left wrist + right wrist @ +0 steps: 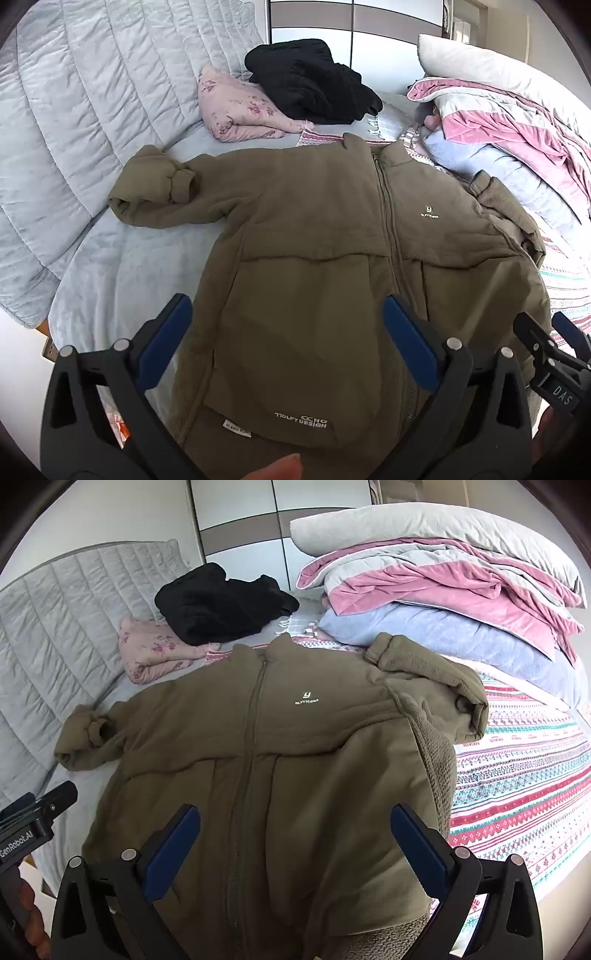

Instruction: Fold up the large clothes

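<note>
Lying flat and front-up on the bed (122,266), zipped to the collar, just ahead of and under both grippers: olive fleece jacket (314,236), pale logo on its chest, lettering near its hem. Bunching up ahead-left of the left gripper (288,325), the jacket's left-hand sleeve (155,188), cuff curling back on the grey sheet. Hovering with jaws spread wide, nothing between them, over the lower panel left of the zip. Hovering likewise with fingers spread and pinching nothing, the right gripper (295,834), straddling the zip (251,738). Folding over the body ahead-right of it, the other sleeve (443,686), fleecy lining showing along that edge. Resting farther ahead: pink floral cushion (236,107), black garment (314,81), wardrobe doors (240,513) behind. Leaning far left, a quilted grey headboard (92,92). Piling up ahead-right, pink and grey bedding (443,583). Lying bare to the right, a striped patterned blanket (524,775).
</note>
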The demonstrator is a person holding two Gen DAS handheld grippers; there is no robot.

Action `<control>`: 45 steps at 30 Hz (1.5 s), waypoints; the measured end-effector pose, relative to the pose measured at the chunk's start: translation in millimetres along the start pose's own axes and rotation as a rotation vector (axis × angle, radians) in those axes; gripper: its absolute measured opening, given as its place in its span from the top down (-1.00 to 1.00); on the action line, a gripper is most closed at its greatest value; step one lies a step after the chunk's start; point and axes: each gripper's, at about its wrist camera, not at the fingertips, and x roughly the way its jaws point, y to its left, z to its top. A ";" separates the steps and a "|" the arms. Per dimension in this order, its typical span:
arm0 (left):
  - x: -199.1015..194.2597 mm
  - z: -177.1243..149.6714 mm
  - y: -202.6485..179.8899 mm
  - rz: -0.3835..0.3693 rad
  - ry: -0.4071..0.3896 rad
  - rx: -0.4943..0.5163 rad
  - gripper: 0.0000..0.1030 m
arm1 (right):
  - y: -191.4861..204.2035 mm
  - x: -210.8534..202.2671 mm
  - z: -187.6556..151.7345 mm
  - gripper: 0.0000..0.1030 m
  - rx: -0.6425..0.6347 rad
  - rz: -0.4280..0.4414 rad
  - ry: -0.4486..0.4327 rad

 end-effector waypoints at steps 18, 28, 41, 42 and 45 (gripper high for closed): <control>-0.9 3.5 -9.8 -0.007 0.001 0.011 -0.99 | 2.2 -2.5 1.7 -1.00 -0.047 -0.028 0.004; 3.6 0.1 -5.0 -0.025 0.011 0.007 -0.99 | 2.6 -2.5 1.3 -1.00 -0.056 -0.031 0.011; 3.6 -3.8 3.4 -0.023 0.011 0.006 -0.99 | 0.2 -2.2 -0.2 -1.00 -0.050 -0.025 0.020; 4.8 -3.3 1.9 -0.022 0.011 0.008 -0.99 | 0.2 -2.4 -0.3 -1.00 -0.050 -0.025 0.021; 4.0 -1.6 -0.6 -0.019 0.014 0.007 -0.99 | 0.3 -2.3 -0.2 -1.00 -0.049 -0.024 0.020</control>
